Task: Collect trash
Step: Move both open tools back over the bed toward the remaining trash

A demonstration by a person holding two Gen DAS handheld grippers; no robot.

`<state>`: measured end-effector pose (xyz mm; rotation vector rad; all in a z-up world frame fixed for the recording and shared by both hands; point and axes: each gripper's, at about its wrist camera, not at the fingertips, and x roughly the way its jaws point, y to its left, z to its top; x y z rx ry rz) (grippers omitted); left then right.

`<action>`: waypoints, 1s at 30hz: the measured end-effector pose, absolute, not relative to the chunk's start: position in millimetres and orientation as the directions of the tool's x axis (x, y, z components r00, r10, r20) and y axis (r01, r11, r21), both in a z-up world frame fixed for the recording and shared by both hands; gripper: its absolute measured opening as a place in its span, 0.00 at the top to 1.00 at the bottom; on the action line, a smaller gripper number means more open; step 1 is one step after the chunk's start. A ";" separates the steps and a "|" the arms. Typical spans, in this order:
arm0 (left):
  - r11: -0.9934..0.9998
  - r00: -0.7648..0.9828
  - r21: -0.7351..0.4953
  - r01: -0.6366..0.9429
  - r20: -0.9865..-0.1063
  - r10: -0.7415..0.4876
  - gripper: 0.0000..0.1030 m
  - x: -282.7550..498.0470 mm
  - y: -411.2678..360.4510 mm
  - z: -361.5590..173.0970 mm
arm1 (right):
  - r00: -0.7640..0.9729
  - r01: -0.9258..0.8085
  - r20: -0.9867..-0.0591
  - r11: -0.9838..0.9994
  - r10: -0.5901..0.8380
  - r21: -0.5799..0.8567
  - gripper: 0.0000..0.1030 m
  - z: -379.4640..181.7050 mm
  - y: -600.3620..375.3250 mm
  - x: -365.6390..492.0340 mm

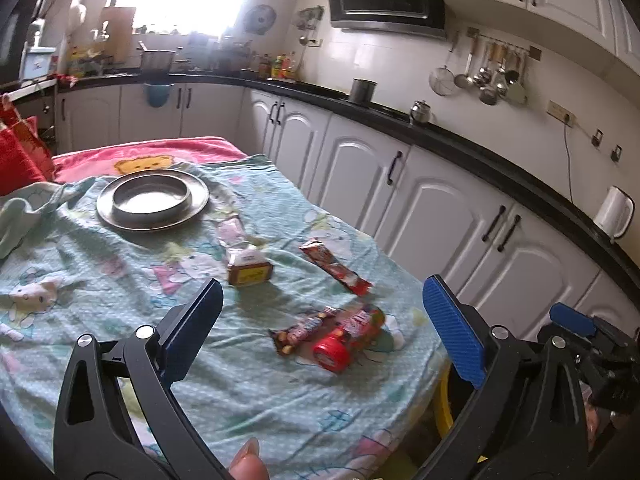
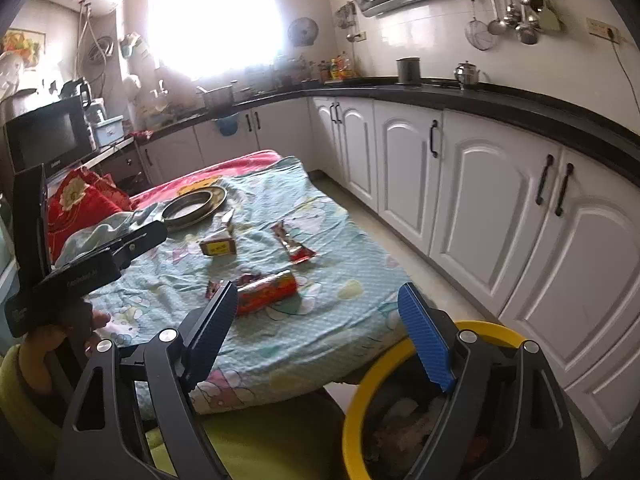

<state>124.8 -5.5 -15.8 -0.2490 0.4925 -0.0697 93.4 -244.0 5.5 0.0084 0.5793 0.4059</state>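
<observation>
Trash lies on a table under a light-blue cartoon cloth [image 1: 100, 280]. There is a red tube with a red cap [image 1: 348, 336], a dark candy wrapper [image 1: 300, 332] beside it, a long red wrapper [image 1: 336, 268], a small brown-and-yellow box [image 1: 250, 270] and a pink wrapper [image 1: 230, 230]. My left gripper [image 1: 324, 282] hovers open over the near table edge, with nothing between its blue pads. My right gripper [image 2: 318, 288] is open and empty, above the table's right corner. The red tube [image 2: 266, 290] shows just past its left finger. A yellow-rimmed bin [image 2: 356, 384] holding trash stands under it.
A metal plate with a bowl [image 1: 152, 200] sits at the far end of the table, near a red cushion [image 1: 20, 156]. White cabinets [image 1: 432, 216] under a black counter run along the right, with a strip of floor [image 2: 400, 240] between them and the table.
</observation>
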 end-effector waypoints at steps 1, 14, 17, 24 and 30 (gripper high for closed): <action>0.966 0.881 -0.259 -0.003 -0.458 -0.120 0.11 125.5 -1.0 -16.2 | 0.757 -0.375 -0.535 0.920 0.376 0.116 0.23 4.9 -239.7 95.3; 0.940 0.878 -0.315 -0.128 -0.476 -0.040 0.11 149.2 51.0 -28.2 | 0.660 -0.404 -0.638 0.903 0.398 0.145 0.23 -28.1 -187.4 138.0; 0.938 0.872 -0.314 -0.145 -0.489 -0.029 0.11 157.6 56.7 -31.5 | 0.631 -0.407 -0.665 0.901 0.398 0.153 0.23 -39.2 -174.5 150.6; 0.937 0.842 -0.319 -0.141 -0.536 -0.056 0.11 188.0 61.2 -43.7 | 0.583 -0.408 -0.709 0.898 0.397 0.167 0.23 -59.1 -149.7 176.7; 0.936 0.815 -0.327 -0.130 -0.573 -0.087 0.14 211.4 61.8 -56.1 | 0.558 -0.403 -0.739 0.902 0.377 0.155 0.23 -74.2 -132.7 196.1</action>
